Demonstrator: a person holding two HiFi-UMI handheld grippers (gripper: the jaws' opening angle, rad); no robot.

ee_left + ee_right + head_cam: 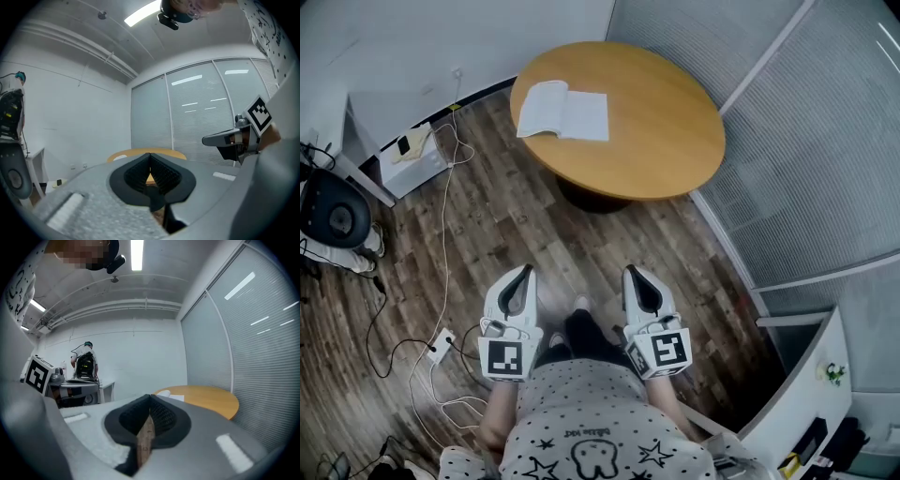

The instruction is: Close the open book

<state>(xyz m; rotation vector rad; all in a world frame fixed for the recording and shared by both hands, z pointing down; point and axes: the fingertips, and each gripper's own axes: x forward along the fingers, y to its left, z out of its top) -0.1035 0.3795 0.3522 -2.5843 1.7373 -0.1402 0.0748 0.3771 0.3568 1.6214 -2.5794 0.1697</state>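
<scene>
Wood-plank floor (487, 244) fills most of the head view, edged by white walls at 11 o'clock and a glass partition with blinds (825, 141) running from 1 to 4 o'clock. A round wooden tabletop (666, 131) stands at 12 o'clock, well apart from the person, whose star-printed shirt (591, 441) sits at 6 o'clock. Both tongs are held low just in front of the body and point toward the tabletop. The left tongs (525, 272) are at 7 o'clock and the right tongs (632, 272) at 5 o'clock, side by side. In each gripper view the 2 ribbed pads (164, 174) meet at the tips, so both pairs are together with nothing clamped. The open book (563, 112) lies flat at about 10 o'clock on the tabletop, near its rim, white pages up, far from either pair of tongs. A white cable (443, 216) trails over the floor at 9 o'clock down to a power strip (441, 345).
</scene>
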